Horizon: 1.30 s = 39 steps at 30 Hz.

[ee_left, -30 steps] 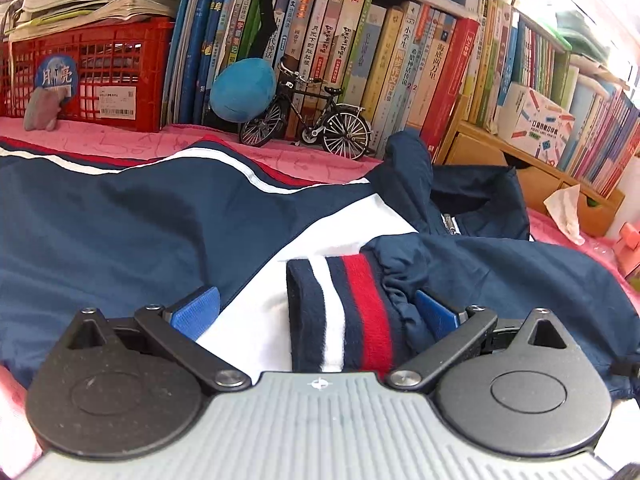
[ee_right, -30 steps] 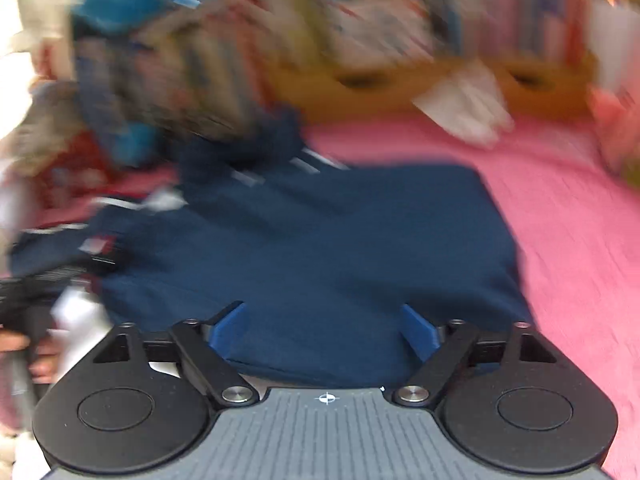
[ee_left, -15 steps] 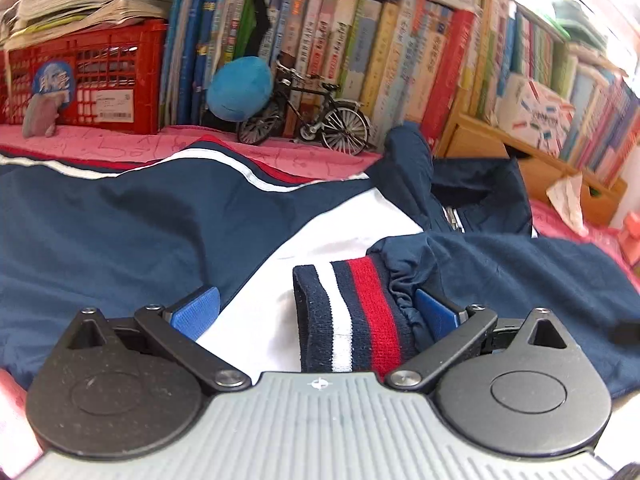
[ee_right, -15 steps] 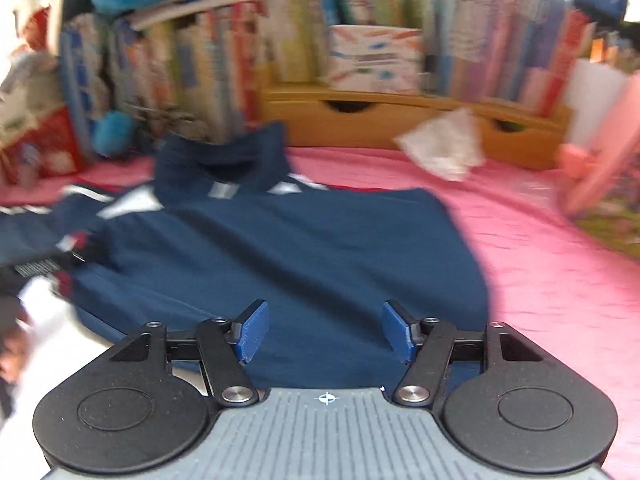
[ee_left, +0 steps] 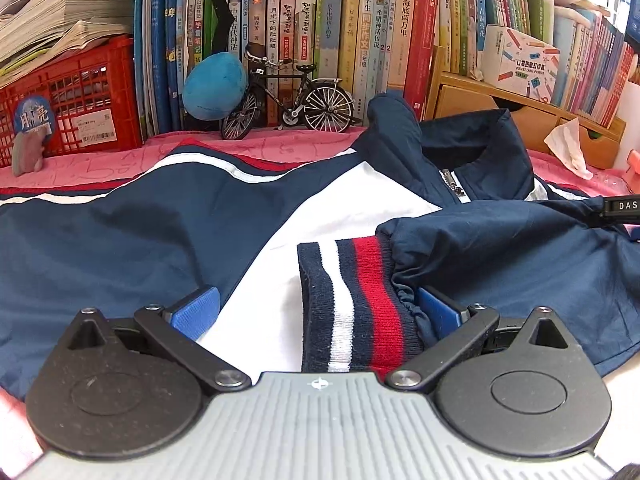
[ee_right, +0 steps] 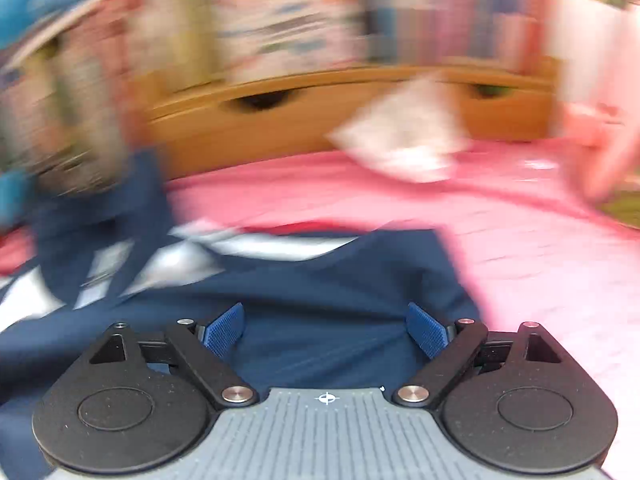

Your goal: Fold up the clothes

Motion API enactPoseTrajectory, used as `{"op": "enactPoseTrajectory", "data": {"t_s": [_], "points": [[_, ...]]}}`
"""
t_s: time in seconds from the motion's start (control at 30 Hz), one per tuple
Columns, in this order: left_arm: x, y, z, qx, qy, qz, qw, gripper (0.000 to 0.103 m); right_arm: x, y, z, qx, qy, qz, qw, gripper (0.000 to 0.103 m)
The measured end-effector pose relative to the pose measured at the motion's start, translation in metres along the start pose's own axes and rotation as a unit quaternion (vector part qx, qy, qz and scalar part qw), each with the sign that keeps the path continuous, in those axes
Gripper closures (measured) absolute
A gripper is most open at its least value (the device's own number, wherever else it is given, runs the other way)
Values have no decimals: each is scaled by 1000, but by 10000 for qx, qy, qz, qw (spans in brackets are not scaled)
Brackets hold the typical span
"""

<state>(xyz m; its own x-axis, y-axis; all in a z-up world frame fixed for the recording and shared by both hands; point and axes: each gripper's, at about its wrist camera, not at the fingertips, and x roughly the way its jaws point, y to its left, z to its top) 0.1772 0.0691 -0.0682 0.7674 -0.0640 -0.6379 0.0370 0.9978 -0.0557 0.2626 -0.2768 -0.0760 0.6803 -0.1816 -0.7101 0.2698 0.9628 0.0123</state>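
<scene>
The left gripper (ee_left: 316,312) hangs low over a blue, white and red jacket (ee_left: 120,240). Its two blue fingers (ee_left: 196,310) are wide apart. The stripy cuff (ee_left: 356,304) of a sleeve lies between them, close by the right finger, but they do not squeeze it. The jacket is spread flat on a pink cover (ee_left: 100,160). Its collar (ee_left: 460,140) points to the back.

The right gripper (ee_right: 326,330) is over the blue part of the jacket (ee_right: 320,280). This picture is very blurry. Its jaws are opening, with only flat cloth under the gap, and nothing is held.

Farther back stand a toy bike (ee_left: 288,100), a blue ball (ee_left: 214,86) and a red basket (ee_left: 76,100). Behind them are many books (ee_left: 360,20).
</scene>
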Motion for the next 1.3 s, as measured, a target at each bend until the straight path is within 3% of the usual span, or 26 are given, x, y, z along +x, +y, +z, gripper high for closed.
{"op": "enactPoseTrajectory", "data": {"t_s": [0.03, 0.07, 0.2, 0.3, 0.43, 0.53, 0.57, 0.7, 0.97, 1.1, 1.3], "points": [[0, 0, 0, -7, -2, -5, 10000, 0, -1, -1, 3, 152, 50, -537, 9984, 12], [0, 1, 0, -15, -5, -12, 10000, 0, -5, 0, 6, 259, 40, -747, 9969, 12], [-1, 3, 0, -60, -27, -61, 10000, 0, -39, 11, -3, 374, -203, 578, 9974, 9], [-2, 5, 0, -119, -50, -111, 9999, 0, -62, 37, -21, -218, -81, 1516, 9882, 7], [-2, 5, 1, -121, -50, -105, 9999, 0, -84, 60, -52, -1189, 244, 2009, 9721, 6], [-1, 3, 1, -76, -33, -68, 9999, 0, -88, 74, -76, -1690, 286, 1700, 9704, 0], [-1, 3, 1, -74, -33, -69, 9999, 0, -88, 76, -81, -1783, 122, 1635, 9702, 0], [-2, 4, 1, -72, -34, -77, 9999, 0, -90, 77, -93, -1643, -328, 1683, 9714, 0], [-1, 5, 2, -187, -62, -39, 9998, 0, -91, 75, -94, -1597, -352, 1676, 9722, 0], [-13, -10, 3, 119, -117, 430, 9989, 0, -80, 77, -91, -1539, -354, 1628, 9739, 0], [-44, -37, -2, 826, -1008, 1218, 9840, 0, -86, 58, -102, -1438, -369, 1545, 9768, 0]]}}
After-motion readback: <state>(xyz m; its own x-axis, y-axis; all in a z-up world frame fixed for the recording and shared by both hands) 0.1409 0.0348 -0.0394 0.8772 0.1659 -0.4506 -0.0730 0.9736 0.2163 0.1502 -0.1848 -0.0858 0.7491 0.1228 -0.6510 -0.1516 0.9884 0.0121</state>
